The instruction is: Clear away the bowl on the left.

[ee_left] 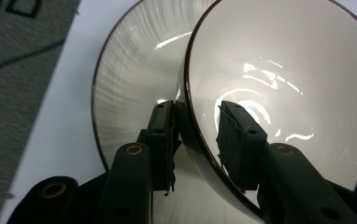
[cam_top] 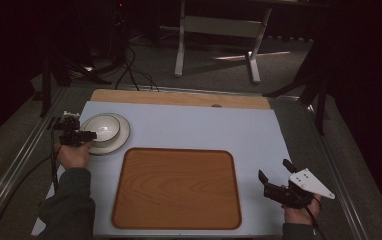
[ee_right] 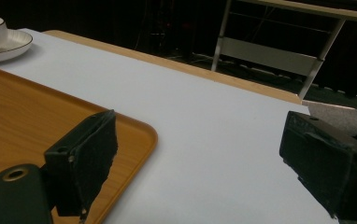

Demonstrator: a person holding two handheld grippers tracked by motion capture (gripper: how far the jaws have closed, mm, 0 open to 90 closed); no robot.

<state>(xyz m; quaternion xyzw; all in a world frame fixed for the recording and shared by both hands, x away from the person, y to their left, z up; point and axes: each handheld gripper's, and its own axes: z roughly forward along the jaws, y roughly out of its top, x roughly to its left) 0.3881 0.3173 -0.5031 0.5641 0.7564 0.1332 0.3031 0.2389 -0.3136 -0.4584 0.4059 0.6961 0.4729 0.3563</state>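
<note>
From above, a glossy white bowl sits on a matching plate at the pale blue table's far left, beyond a rounded wooden tray; dark carpet surrounds.

The left gripper straddles the dark-edged bowl rim, one pad inside, one outside, not yet pinching.

The right gripper hangs wide open, empty, beside the tray.
</note>
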